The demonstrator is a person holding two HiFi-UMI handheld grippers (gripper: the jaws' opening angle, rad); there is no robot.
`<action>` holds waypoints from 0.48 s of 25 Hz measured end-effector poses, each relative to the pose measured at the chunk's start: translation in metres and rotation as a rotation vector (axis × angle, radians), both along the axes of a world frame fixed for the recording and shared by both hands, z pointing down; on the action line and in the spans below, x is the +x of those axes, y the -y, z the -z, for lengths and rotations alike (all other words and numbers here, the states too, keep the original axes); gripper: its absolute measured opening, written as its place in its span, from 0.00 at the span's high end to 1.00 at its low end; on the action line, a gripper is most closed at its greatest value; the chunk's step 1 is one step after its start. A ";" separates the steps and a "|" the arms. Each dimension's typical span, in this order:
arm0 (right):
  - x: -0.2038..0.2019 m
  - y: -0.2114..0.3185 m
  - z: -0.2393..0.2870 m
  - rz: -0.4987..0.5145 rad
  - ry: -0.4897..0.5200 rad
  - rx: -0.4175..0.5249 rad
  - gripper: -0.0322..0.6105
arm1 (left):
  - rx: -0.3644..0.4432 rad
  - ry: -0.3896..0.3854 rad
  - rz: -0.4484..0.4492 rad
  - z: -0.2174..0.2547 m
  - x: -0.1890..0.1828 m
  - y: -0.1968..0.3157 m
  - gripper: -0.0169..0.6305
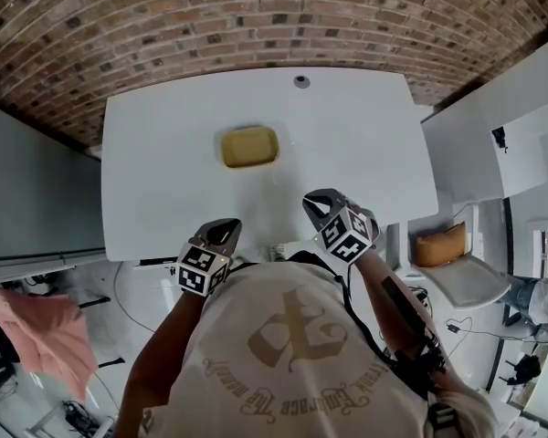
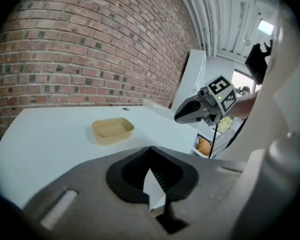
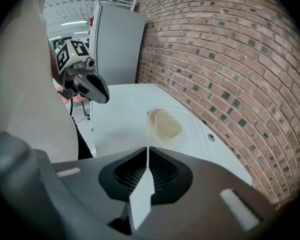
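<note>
A shallow tan container [image 1: 249, 146] sits in the middle of the white table [image 1: 164, 181]. My right gripper [image 1: 312, 201] hovers over the table's near edge, shut on the rim of a clear plastic lid [image 3: 190, 120]. The lid stands edge-on in the jaws and reaches toward the container [image 3: 166, 124], which shows through it. From the left gripper view the lid [image 2: 157, 108] juts out ahead of the right gripper [image 2: 190, 111]. My left gripper [image 1: 226, 228] is over the near edge too, shut and holding nothing. The container [image 2: 112, 130] lies ahead of it.
A brick wall [image 1: 256, 16] runs behind the table. A round grommet [image 1: 301, 81] sits near the table's far edge. There is a grey cabinet [image 1: 36, 190] on the left and white units holding an orange object [image 1: 440, 245] on the right. A pink cloth [image 1: 46, 331] lies lower left.
</note>
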State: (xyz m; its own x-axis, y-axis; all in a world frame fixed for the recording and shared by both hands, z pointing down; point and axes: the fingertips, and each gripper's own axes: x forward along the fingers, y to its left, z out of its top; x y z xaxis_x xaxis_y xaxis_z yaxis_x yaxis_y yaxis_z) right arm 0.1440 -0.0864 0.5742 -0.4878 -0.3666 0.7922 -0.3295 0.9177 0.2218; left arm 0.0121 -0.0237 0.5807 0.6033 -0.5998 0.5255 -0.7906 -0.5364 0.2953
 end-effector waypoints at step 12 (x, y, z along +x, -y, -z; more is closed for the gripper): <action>0.011 -0.011 -0.003 -0.010 0.018 -0.015 0.91 | -0.011 0.010 -0.001 -0.003 0.012 -0.005 0.97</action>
